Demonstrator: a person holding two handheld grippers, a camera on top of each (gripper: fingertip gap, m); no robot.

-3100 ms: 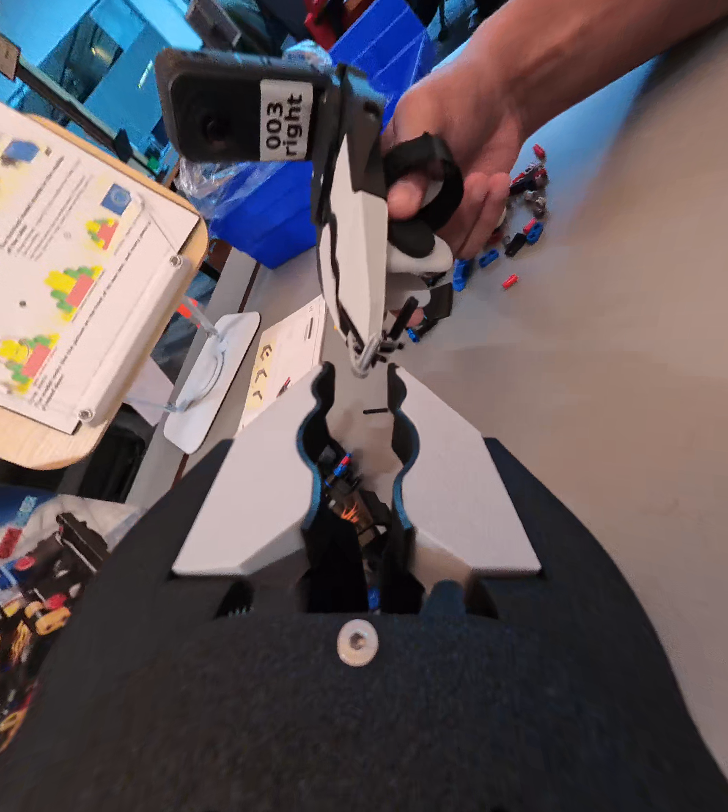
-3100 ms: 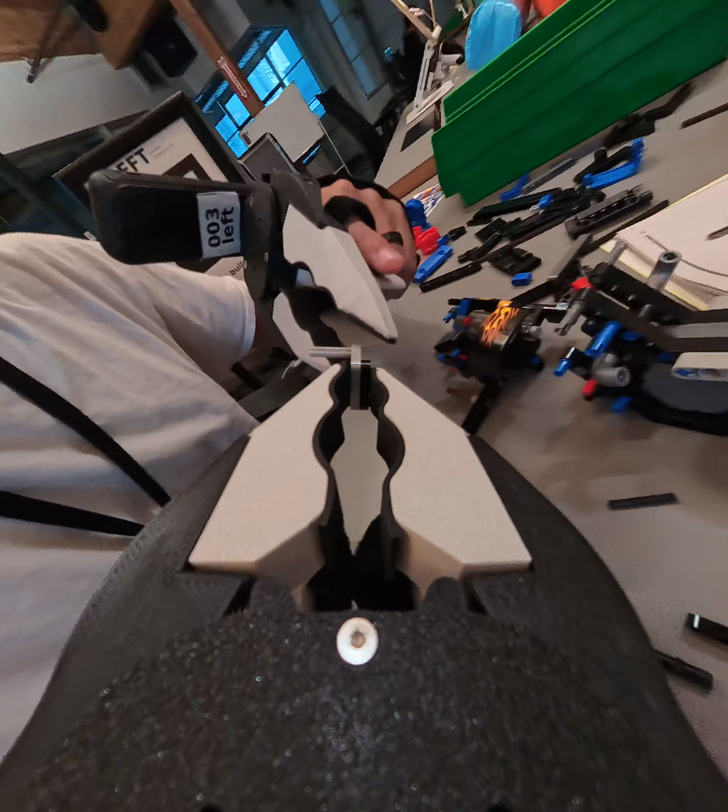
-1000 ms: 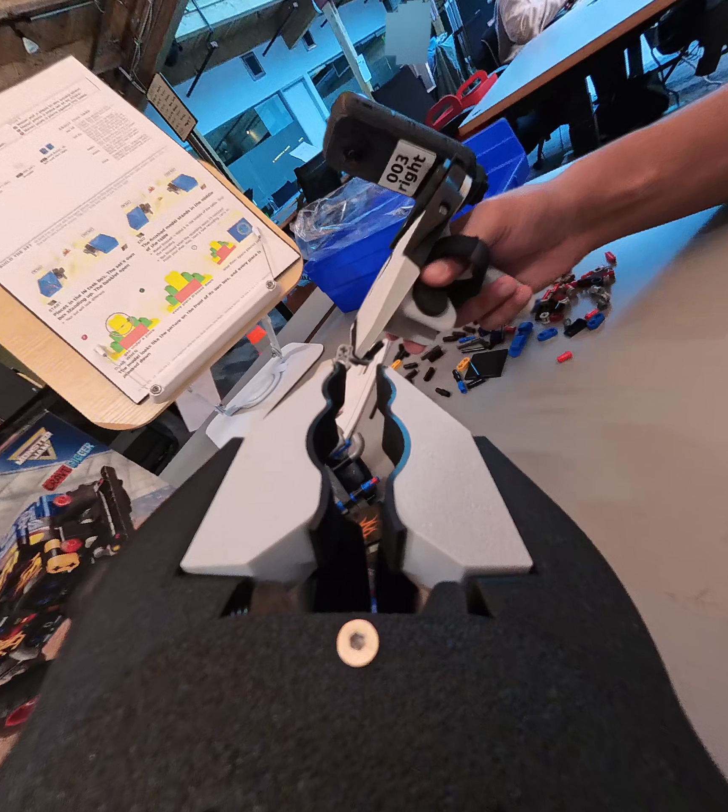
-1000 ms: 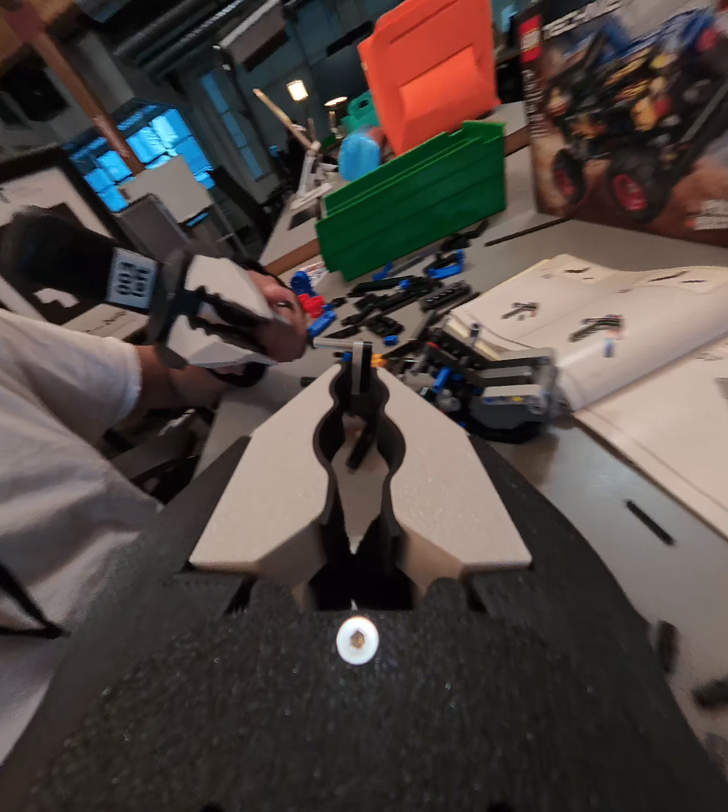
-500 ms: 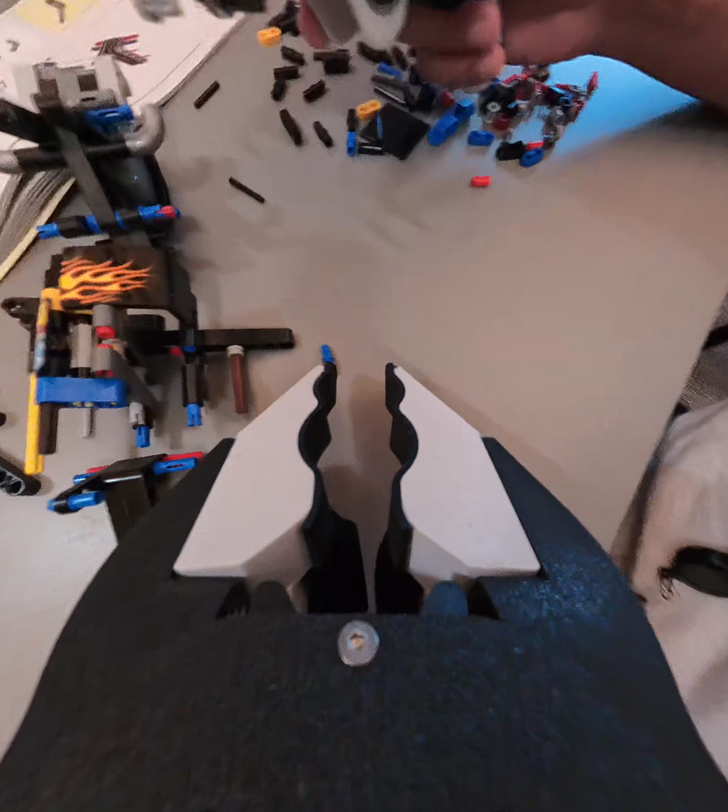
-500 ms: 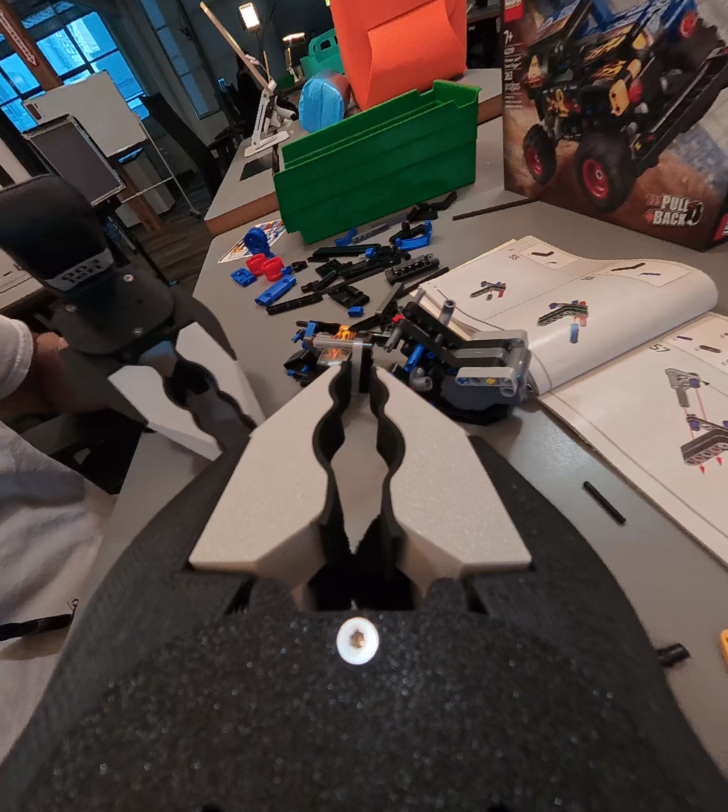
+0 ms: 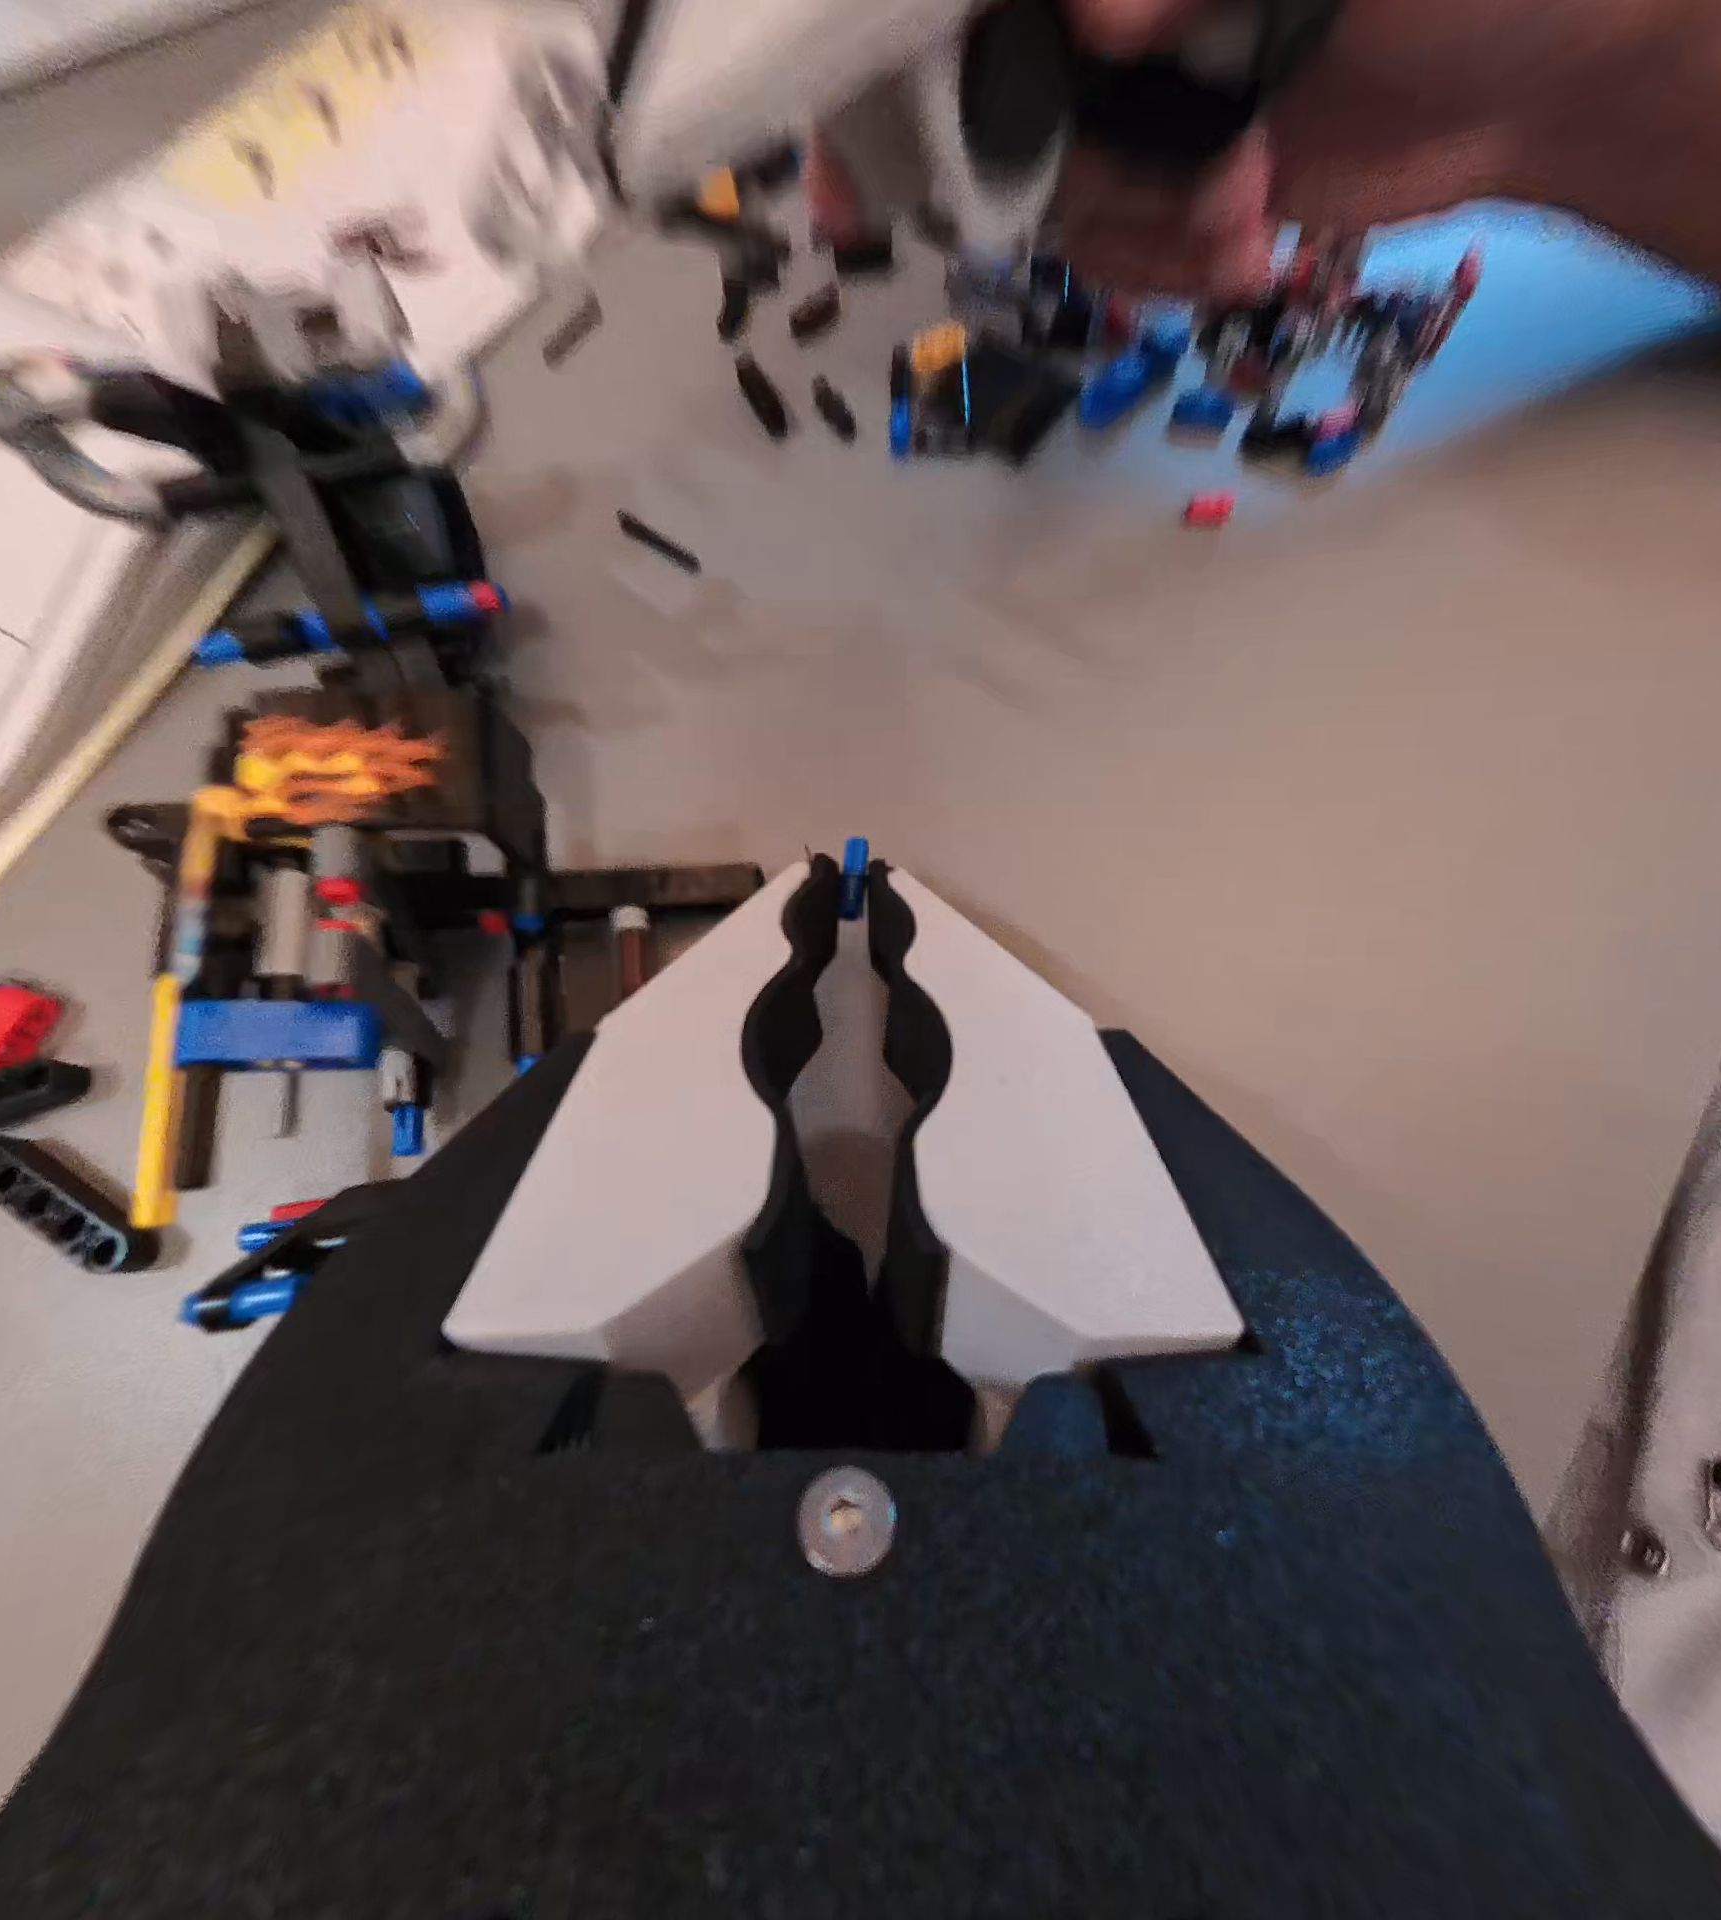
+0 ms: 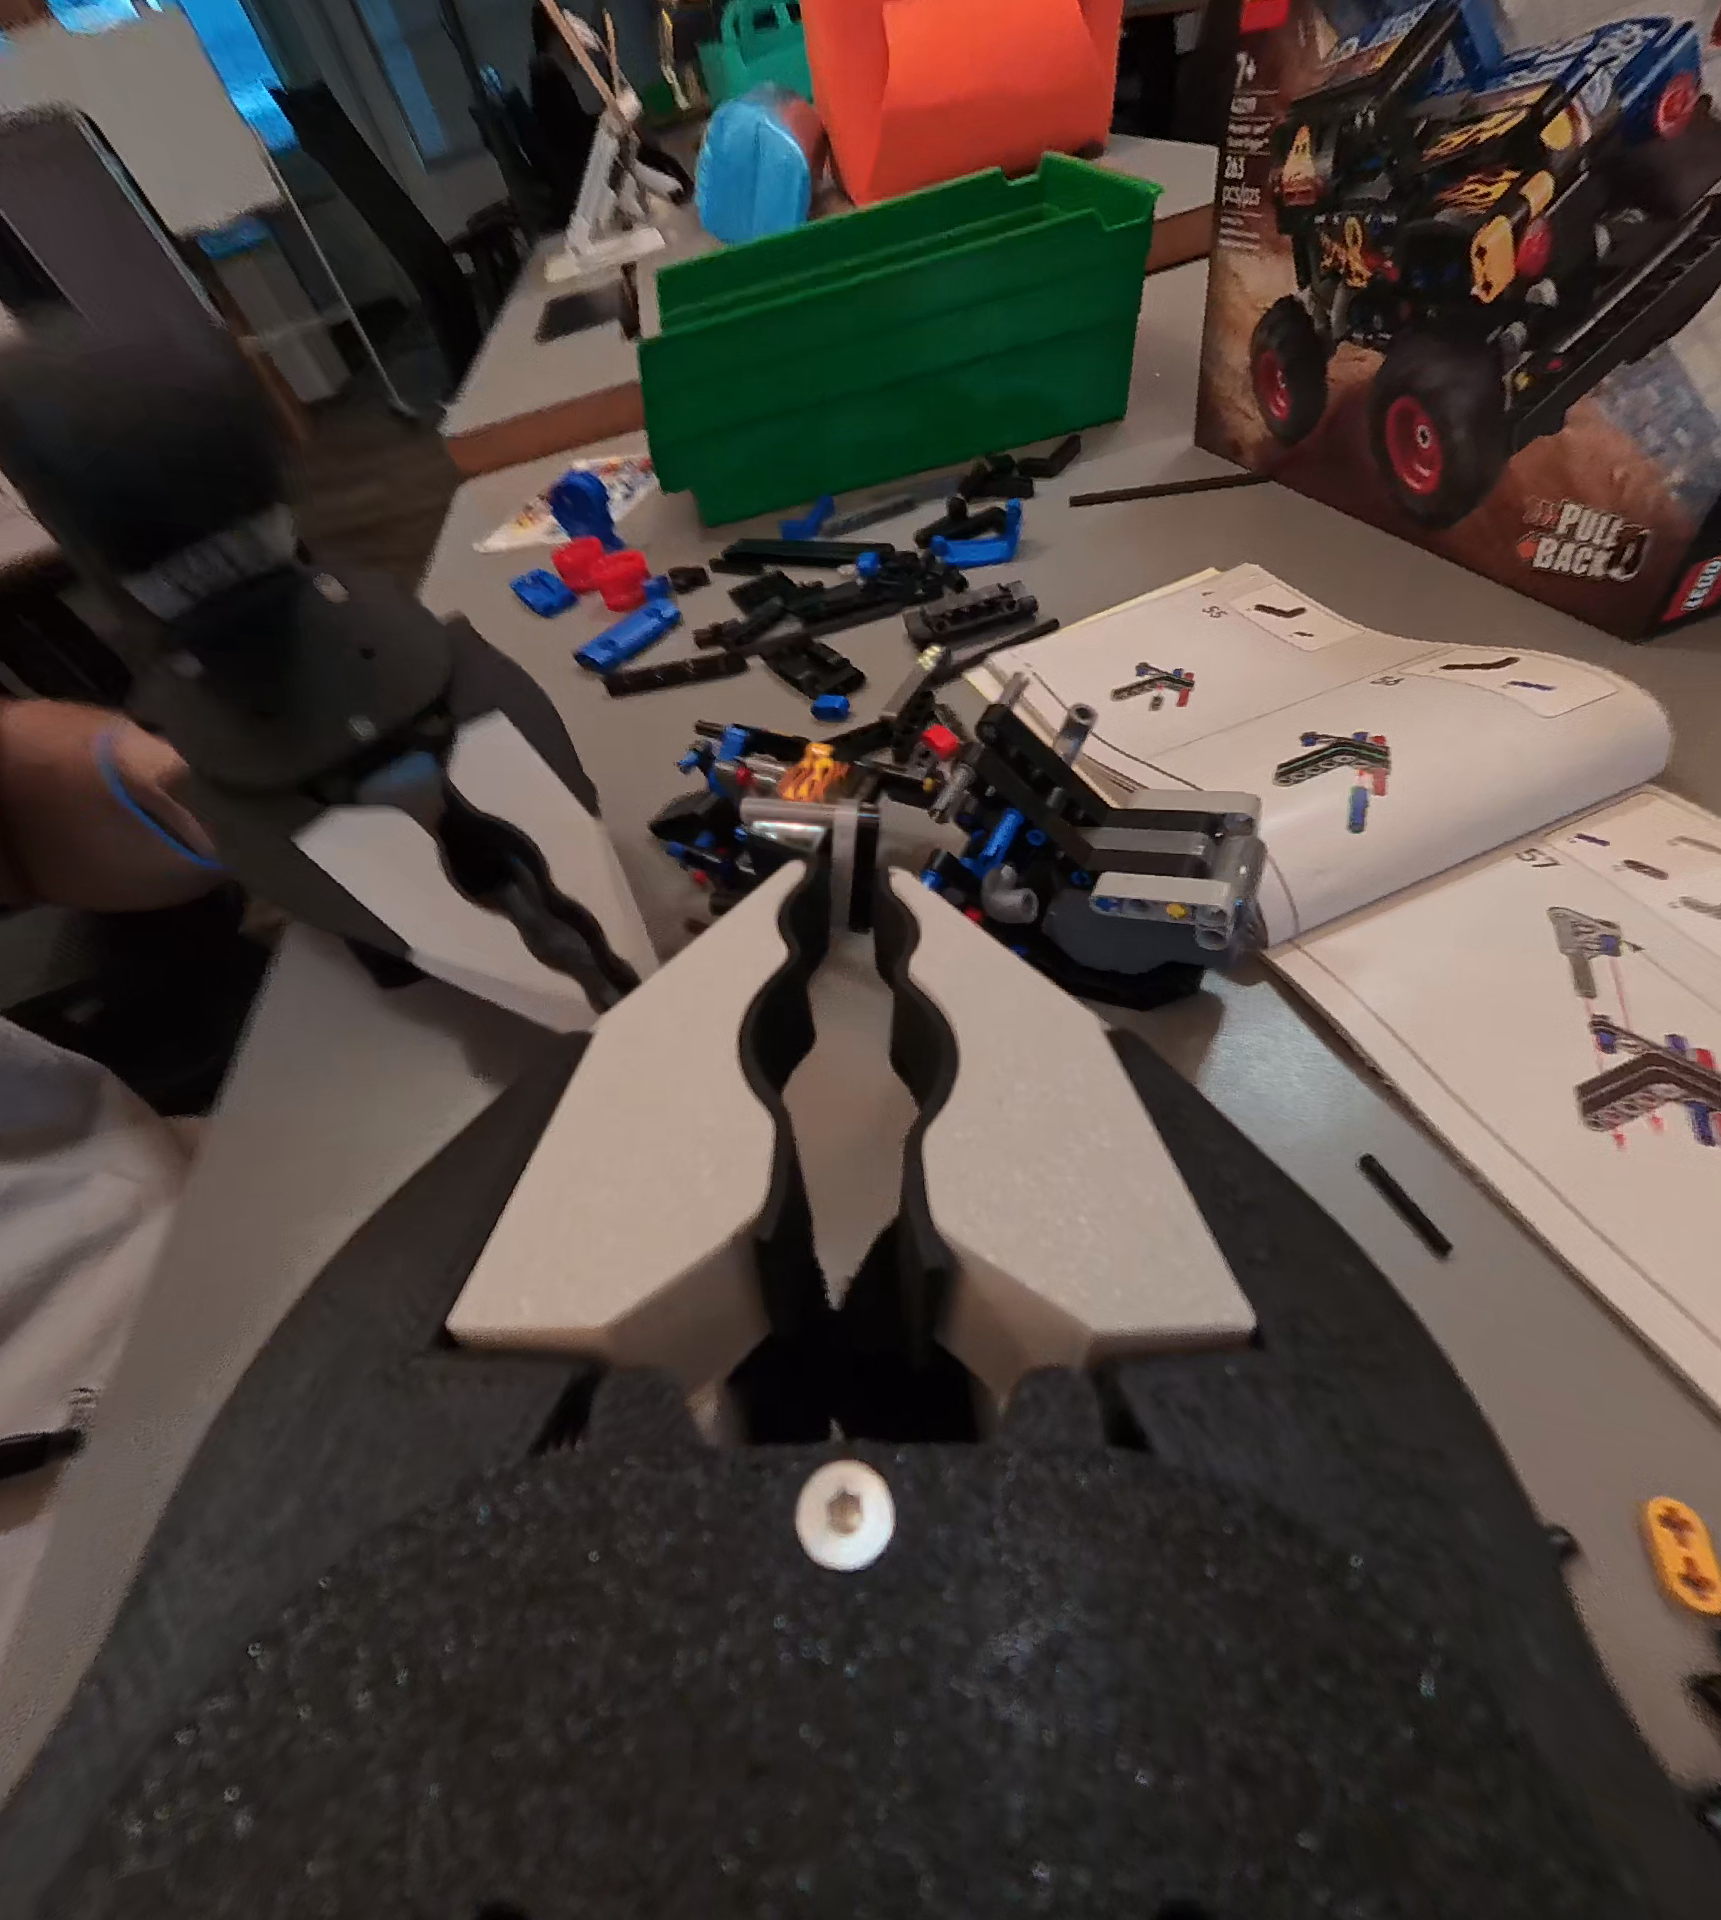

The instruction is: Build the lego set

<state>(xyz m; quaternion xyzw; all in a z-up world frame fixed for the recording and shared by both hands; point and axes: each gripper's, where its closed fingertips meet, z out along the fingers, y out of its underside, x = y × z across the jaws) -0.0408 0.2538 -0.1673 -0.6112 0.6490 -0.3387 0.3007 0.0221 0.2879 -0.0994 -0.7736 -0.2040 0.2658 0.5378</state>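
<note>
- Left gripper (image 7: 848, 883): fingers clenched on small blue pin (image 7: 852, 878), above tabletop (image 7: 1251, 831).
- Right gripper (image 8: 851, 883): fingers clenched on grey piece (image 8: 843, 847).
- Half-built truck (image 8: 991, 831) resting beside open manual (image 8: 1407, 727).

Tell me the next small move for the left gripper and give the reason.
Probably carry the left gripper left toward the flame-printed assembly and line up its pin. Its fingertips are pinched on a small blue pin above bare table, while the right gripper holds a grey piece beyond it.
</note>
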